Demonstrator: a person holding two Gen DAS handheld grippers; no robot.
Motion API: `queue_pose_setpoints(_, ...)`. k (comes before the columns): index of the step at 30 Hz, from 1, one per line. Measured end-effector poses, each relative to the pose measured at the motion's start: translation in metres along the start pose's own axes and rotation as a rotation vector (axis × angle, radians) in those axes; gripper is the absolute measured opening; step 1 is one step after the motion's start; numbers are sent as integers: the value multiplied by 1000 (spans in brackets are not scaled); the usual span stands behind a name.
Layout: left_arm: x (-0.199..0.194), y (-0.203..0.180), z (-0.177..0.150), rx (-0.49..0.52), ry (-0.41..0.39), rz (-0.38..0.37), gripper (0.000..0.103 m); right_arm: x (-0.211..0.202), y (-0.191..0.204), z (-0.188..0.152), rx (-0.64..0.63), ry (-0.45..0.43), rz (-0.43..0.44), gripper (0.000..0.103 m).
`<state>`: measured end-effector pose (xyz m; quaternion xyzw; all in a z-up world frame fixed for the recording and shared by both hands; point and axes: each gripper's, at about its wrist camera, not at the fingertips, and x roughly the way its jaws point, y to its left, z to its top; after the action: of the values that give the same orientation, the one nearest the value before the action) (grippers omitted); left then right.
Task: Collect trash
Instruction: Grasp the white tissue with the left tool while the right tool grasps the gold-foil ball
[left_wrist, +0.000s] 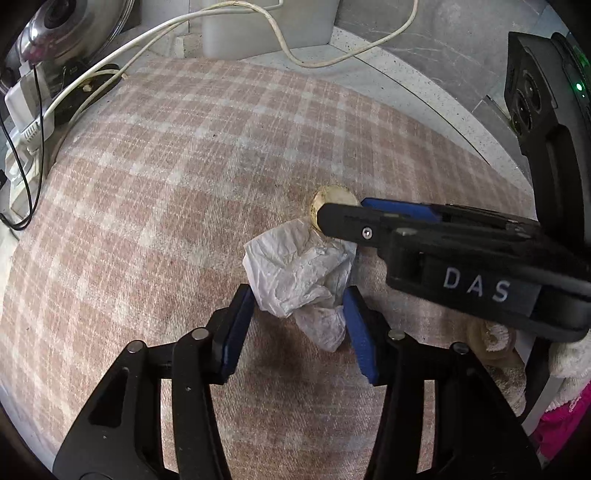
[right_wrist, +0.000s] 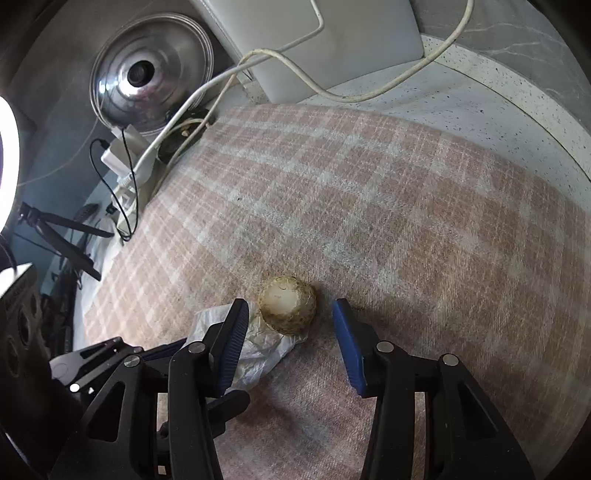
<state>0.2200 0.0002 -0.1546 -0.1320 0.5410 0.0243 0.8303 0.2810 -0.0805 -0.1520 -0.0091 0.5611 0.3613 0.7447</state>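
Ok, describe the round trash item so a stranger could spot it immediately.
Start at the pink plaid cloth covering the surface. Near its front lies a crumpled white plastic wrapper. Touching it is the small fibrous tan ball with a pale smooth patch: round and firm, unlike the crinkled wrapper.

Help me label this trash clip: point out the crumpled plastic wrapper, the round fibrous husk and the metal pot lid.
crumpled plastic wrapper (left_wrist: 299, 269): left wrist view, on its wrinkled middle.
round fibrous husk (right_wrist: 287, 305): right wrist view, on its pale top.
metal pot lid (right_wrist: 173, 51): right wrist view, on its shiny dome beside the knob.
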Motion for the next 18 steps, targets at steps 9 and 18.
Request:
queue_pose_setpoints(9, 5, 8, 4, -30, 0, -8, 9, 0, 1, 2, 7, -12, -12, 29)
queue_pose_setpoints(18, -8, 12, -4, -56, -18, -18, 2, -24, -1, -3, 40, -78, -21, 29)
